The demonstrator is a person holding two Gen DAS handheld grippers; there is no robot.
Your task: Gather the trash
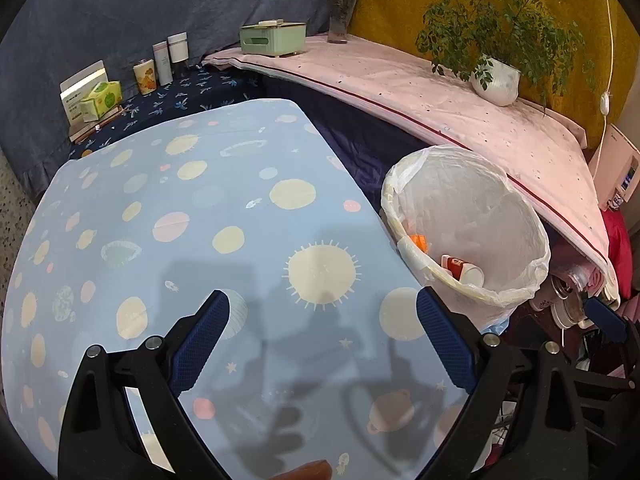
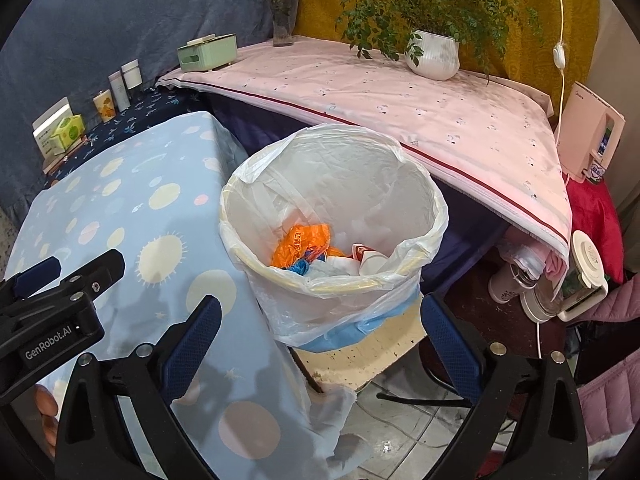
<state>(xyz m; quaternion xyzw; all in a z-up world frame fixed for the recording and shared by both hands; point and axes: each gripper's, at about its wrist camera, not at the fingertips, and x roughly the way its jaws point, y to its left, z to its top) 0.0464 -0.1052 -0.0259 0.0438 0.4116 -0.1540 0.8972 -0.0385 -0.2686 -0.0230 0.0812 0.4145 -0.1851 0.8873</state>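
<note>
Trash is lying at the bottom of the lined waste bin [image 2: 332,216]: a crumpled orange wrapper [image 2: 302,242], a blue scrap [image 2: 300,268] and a small red-and-white carton [image 2: 366,256]. The bin is standing just beside the table's right edge, its clear plastic liner [image 2: 424,184] folding over the rim. The right gripper [image 2: 320,316] is hanging above the bin with its jaws spread wide and nothing between them. The left gripper [image 1: 324,316] is hovering over the planet-print tablecloth [image 1: 168,200], jaws likewise released and empty. Behind, a potted plant [image 2: 434,54], a flower vase [image 2: 284,16] and a green tissue box [image 2: 206,54] are sitting on a pink-covered ledge [image 2: 400,100].
</note>
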